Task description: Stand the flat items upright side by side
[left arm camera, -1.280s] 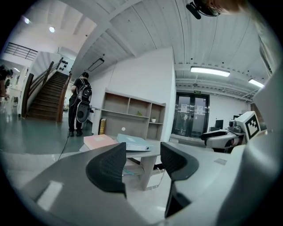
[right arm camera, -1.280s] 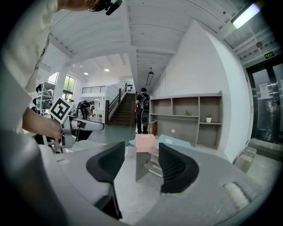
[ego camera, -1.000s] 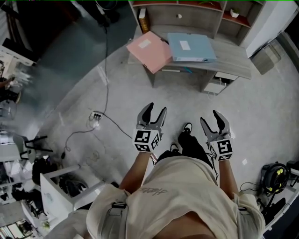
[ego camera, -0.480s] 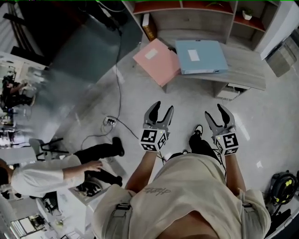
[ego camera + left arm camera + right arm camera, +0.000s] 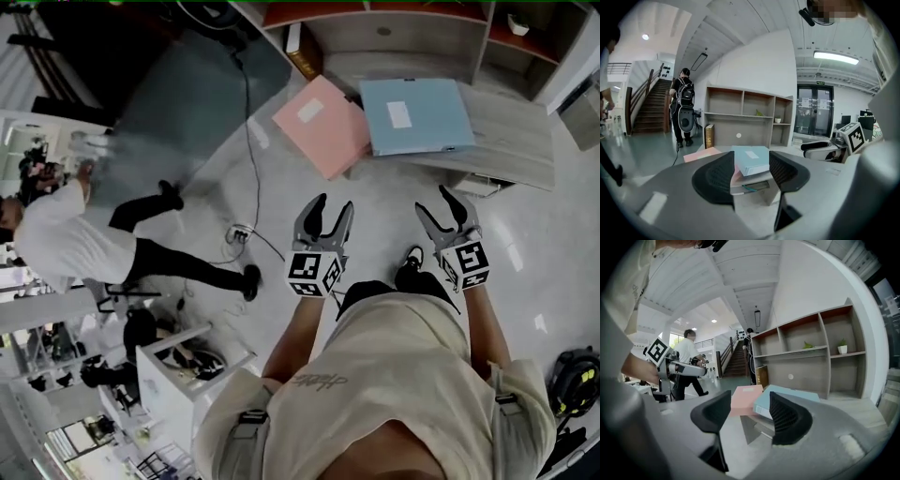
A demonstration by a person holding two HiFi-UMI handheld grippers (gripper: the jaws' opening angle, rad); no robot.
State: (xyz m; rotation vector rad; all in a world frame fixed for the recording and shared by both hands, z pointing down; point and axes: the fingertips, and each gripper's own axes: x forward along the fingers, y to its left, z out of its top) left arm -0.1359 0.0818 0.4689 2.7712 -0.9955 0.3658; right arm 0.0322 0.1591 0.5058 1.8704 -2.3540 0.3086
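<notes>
Labels: one white label on each folder, too small for you to read.
Folders: two, a pink flat folder (image 5: 322,124) and a light blue flat folder (image 5: 416,114), lying flat and touching on the grey wooden desk (image 5: 511,141).
Grippers: two, your left gripper (image 5: 333,202) and right gripper (image 5: 431,199), both spread, empty, apart from the desk.

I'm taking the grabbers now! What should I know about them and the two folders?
Left gripper: open, empty, held short of the desk.
Right gripper: open, empty too.
Pink folder and blue folder: both flat on the desk, the pink one jutting over its edge.
Done: nothing stands upright yet.
To do: step closer, then stand both folders upright side by side.
</notes>
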